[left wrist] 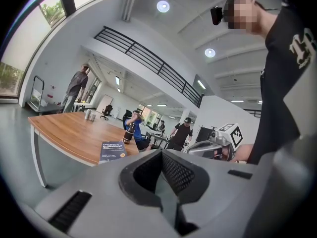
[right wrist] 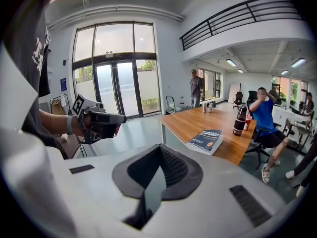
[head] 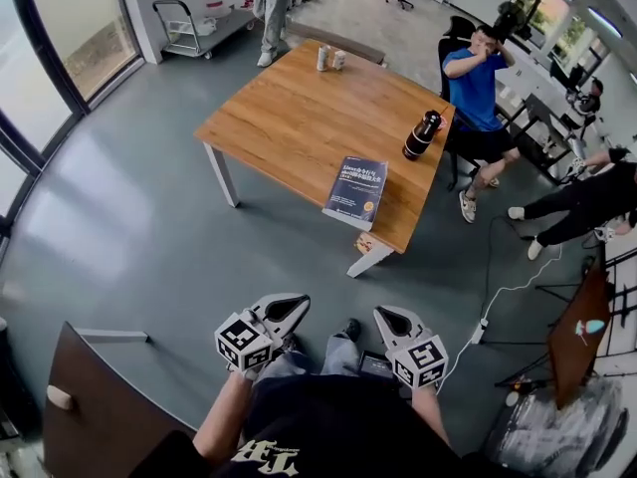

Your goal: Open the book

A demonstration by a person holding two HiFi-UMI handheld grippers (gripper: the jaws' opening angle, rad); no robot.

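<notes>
A closed blue book [head: 356, 189] lies near the front right edge of the wooden table [head: 289, 118], well ahead of me. It also shows in the left gripper view as the book [left wrist: 112, 150] and in the right gripper view as the book [right wrist: 206, 140]. My left gripper [head: 296, 305] and right gripper [head: 388, 317] hang close to my body above the floor, far short of the table. Both look shut and hold nothing. Each camera sees the other one: the right gripper [left wrist: 208, 147] and the left gripper [right wrist: 106, 119].
A dark bottle [head: 422, 134] stands on the table right of the book, and two cans [head: 330, 58] at its far edge. A person in a blue shirt [head: 476, 88] sits at the table's right side. A brown board [head: 90, 396] is at my lower left, a cart [head: 194, 23] far back.
</notes>
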